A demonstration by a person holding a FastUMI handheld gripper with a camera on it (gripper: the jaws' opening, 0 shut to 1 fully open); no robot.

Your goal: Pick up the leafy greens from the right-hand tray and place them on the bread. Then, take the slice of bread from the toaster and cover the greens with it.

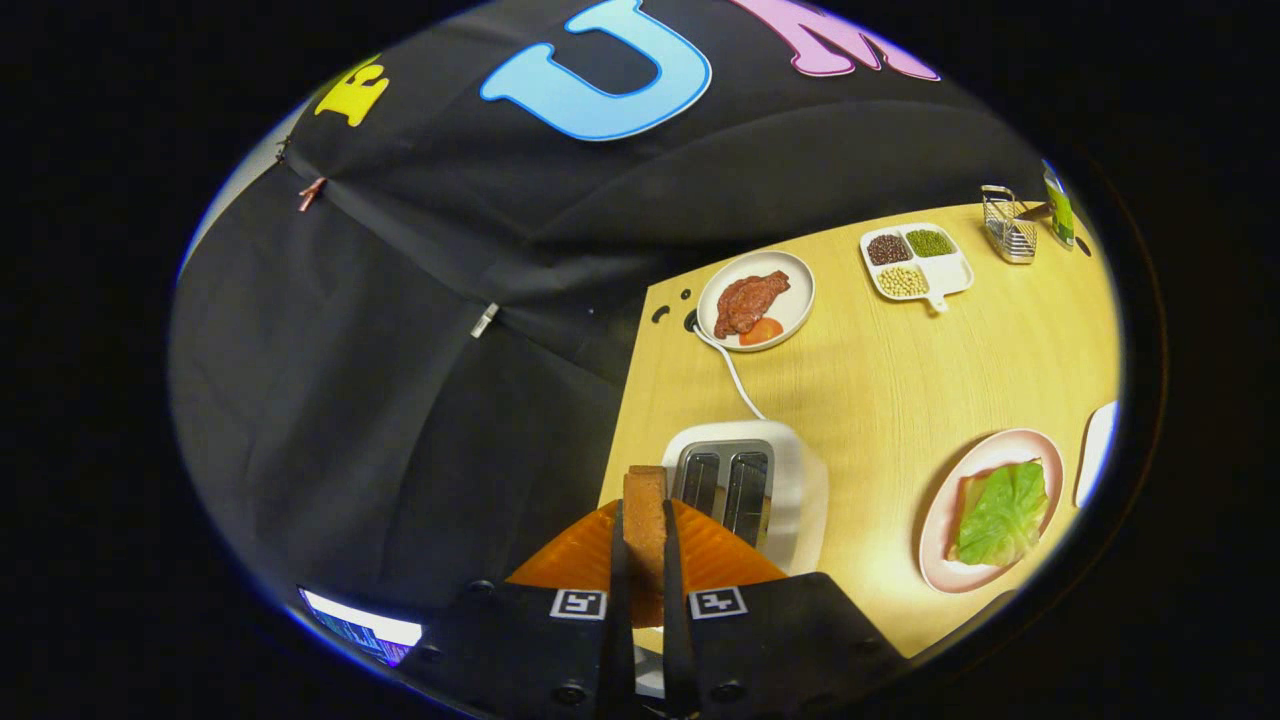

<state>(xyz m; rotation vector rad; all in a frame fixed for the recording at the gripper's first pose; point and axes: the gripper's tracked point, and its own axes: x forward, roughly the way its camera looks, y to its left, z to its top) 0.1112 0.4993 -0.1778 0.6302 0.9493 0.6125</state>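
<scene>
The greens (1003,510) already lie on the bread on the plate (938,520) ahead and right of the claw (644,560), which is clamped on the bread slice (645,520) above the toaster (790,480), so only covering seems left

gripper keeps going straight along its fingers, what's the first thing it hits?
Probably the toaster: it sits just ahead of the gripper, which is shut on the bread slice. Depth is unclear; held higher, it could pass over towards the meat plate.
</scene>
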